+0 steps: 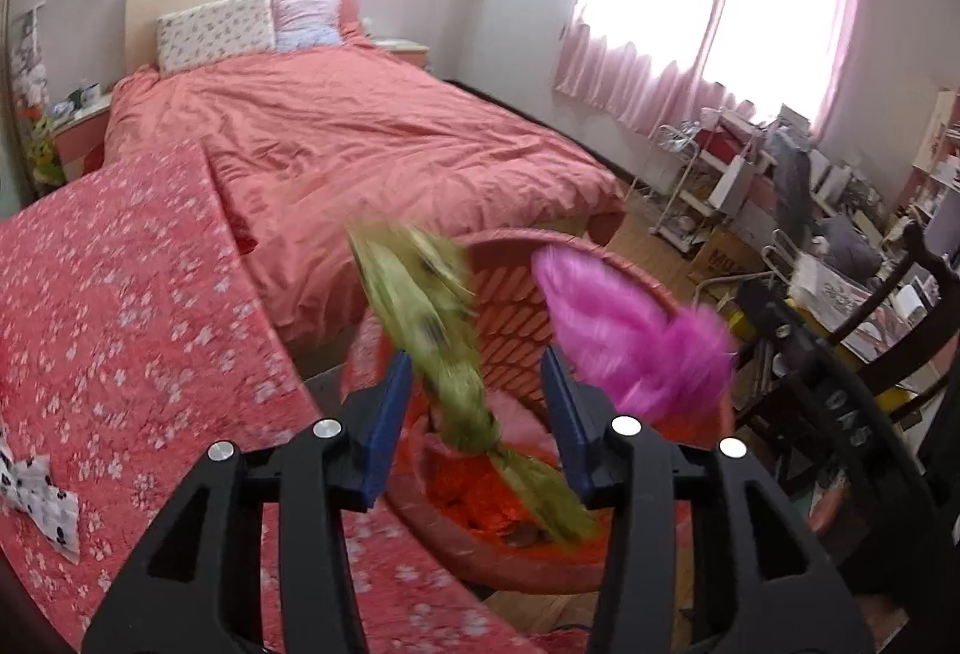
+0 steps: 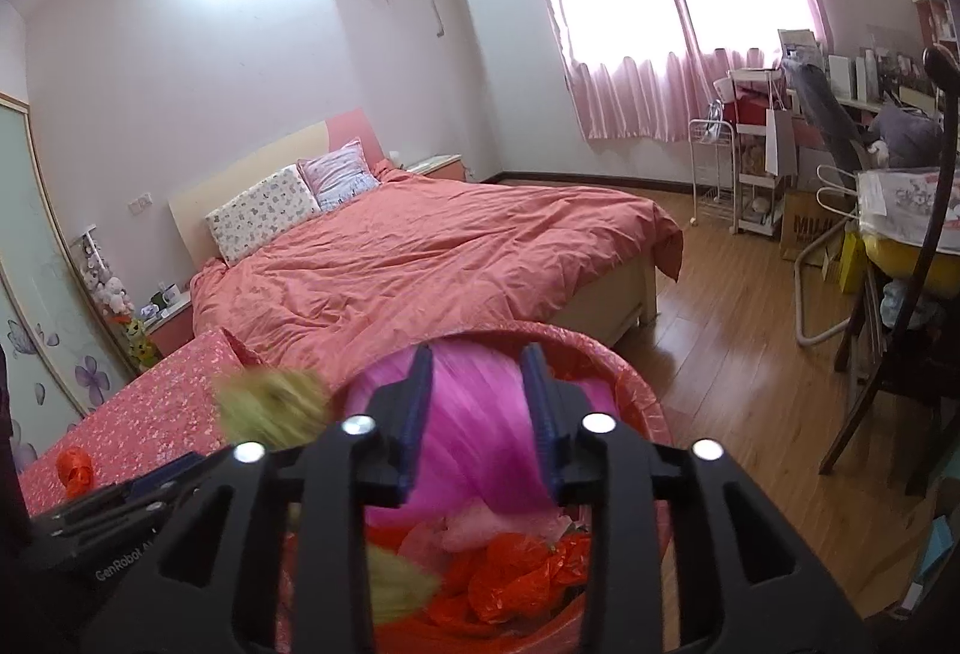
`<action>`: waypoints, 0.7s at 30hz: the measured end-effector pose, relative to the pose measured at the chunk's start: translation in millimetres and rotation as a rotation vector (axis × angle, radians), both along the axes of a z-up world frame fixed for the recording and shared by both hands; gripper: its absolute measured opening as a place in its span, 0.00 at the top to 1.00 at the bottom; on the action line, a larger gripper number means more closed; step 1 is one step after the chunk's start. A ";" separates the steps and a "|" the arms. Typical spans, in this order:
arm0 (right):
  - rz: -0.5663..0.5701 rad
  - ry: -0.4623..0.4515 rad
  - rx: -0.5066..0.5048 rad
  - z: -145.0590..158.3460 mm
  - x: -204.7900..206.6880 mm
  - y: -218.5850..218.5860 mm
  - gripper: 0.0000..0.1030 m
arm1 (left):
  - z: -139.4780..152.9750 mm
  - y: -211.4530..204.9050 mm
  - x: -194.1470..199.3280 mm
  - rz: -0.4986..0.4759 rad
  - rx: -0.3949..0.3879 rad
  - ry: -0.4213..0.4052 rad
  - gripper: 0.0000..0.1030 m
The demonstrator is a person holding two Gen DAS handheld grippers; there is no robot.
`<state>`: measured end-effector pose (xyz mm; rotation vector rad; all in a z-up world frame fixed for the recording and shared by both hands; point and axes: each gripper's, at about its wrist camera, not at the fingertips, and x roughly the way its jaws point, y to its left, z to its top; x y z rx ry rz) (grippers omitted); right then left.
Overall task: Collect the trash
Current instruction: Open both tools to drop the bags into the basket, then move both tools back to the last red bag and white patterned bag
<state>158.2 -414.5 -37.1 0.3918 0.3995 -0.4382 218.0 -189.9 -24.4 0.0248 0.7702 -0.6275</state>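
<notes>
We are looking at two pieces of trash over the red basket [image 1: 522, 318]: a green wrapper [image 1: 432, 330], blurred, lying between our left gripper [image 1: 480, 408] fingers without either pad touching it, and a pink bag [image 2: 474, 414] sitting between our right gripper [image 2: 480, 414] fingers. Both sets of jaws are standing apart, gripping nothing. The basket is already holding orange bags [image 2: 522, 576]. Beside it the floral cover [image 1: 120, 324] is carrying an orange scrap [image 2: 75, 468], and behind is lying the salmon bed [image 2: 432, 258].
</notes>
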 end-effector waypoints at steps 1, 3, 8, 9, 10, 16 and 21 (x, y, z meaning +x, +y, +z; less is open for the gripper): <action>-0.002 0.002 0.000 -1.6 -0.2 -0.4 0.62 | -2.2 3.5 1.0 0.012 0.008 0.005 0.55; -0.003 0.010 -0.008 -4.1 -0.9 1.2 0.57 | -6.9 14.5 3.6 0.040 0.021 0.019 0.55; 0.033 0.039 -0.049 -6.0 0.7 13.7 0.54 | -8.3 45.7 5.1 0.106 0.054 0.013 0.52; 0.051 0.046 -0.053 -6.2 1.9 17.8 0.54 | -7.8 55.2 5.3 0.124 0.060 0.010 0.52; 0.071 0.050 -0.056 -5.9 3.4 23.2 0.54 | -7.2 62.1 7.0 0.138 0.065 0.010 0.51; 0.253 0.078 -0.057 -1.7 22.2 76.5 0.53 | -0.1 143.1 13.8 0.297 0.105 -0.019 0.41; 0.474 0.124 -0.090 -0.4 48.6 156.0 0.53 | 3.9 211.4 13.7 0.437 0.144 -0.049 0.34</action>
